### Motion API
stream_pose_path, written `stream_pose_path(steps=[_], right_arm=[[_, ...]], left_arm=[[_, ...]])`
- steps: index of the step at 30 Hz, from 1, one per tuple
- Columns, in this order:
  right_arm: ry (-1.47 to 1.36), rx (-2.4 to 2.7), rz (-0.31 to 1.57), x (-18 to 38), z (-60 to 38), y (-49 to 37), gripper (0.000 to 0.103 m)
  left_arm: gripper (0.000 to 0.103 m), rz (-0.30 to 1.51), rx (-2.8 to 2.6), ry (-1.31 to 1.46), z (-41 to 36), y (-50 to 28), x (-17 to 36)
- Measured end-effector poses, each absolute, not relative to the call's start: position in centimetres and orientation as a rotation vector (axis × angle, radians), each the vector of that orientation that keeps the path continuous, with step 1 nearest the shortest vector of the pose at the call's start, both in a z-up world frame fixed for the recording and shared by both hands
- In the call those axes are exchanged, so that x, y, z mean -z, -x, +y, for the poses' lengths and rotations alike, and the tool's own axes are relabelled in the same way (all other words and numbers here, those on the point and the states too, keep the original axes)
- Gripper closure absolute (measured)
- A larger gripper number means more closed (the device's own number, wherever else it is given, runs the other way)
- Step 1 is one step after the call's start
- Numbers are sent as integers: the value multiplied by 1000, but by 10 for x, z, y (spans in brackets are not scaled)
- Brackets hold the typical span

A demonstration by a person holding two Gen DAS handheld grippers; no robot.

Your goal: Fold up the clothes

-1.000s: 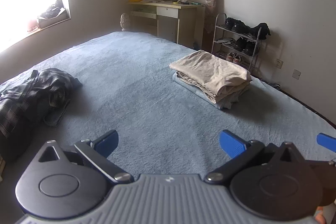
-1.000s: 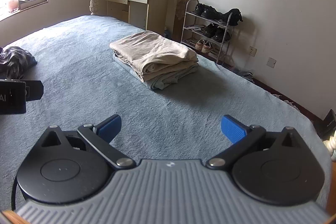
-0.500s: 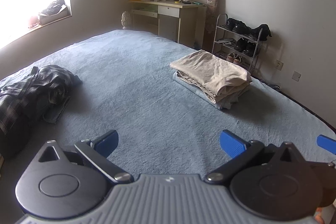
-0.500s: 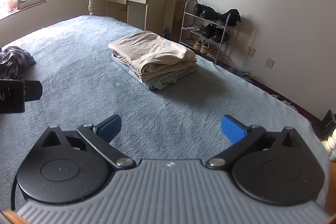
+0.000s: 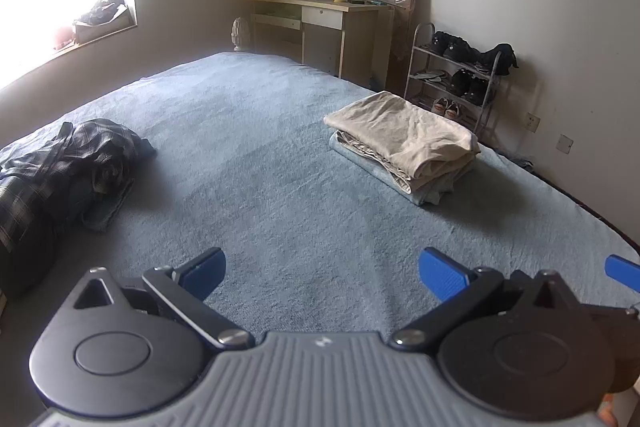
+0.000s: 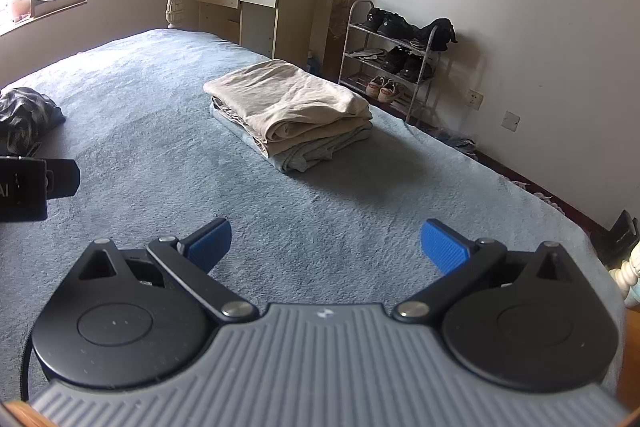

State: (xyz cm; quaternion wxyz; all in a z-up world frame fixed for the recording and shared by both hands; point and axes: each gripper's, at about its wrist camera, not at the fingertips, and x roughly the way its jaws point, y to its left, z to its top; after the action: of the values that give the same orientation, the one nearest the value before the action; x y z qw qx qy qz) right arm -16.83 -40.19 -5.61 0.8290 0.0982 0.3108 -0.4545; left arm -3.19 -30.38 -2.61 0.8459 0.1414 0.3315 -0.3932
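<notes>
Hovering with left gripper and right gripper both spread wide, empty, over the blue bed. Drifting slightly leftward since a second ago, bringing the crumpled dark plaid clothes ahead-left closer; neat beige-and-blue folded stack lying ahead-right, seemingly finished.

A broad stretch of bare blue bed cover fills the centre of the left wrist frame, open to pass over; the crumpled dark plaid pile blocks the left edge; the folded beige stack sits right of centre; behind it, upper right, a shoe rack and desk stand past the bed's edge.
</notes>
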Motion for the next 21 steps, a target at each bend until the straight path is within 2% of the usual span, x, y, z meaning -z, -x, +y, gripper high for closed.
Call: stream_pose_path(steps=[21], right_arm=[[-199, 980, 664, 58, -402, 170, 1]], left_arm=[[0, 699, 820, -305, -304, 34, 27]])
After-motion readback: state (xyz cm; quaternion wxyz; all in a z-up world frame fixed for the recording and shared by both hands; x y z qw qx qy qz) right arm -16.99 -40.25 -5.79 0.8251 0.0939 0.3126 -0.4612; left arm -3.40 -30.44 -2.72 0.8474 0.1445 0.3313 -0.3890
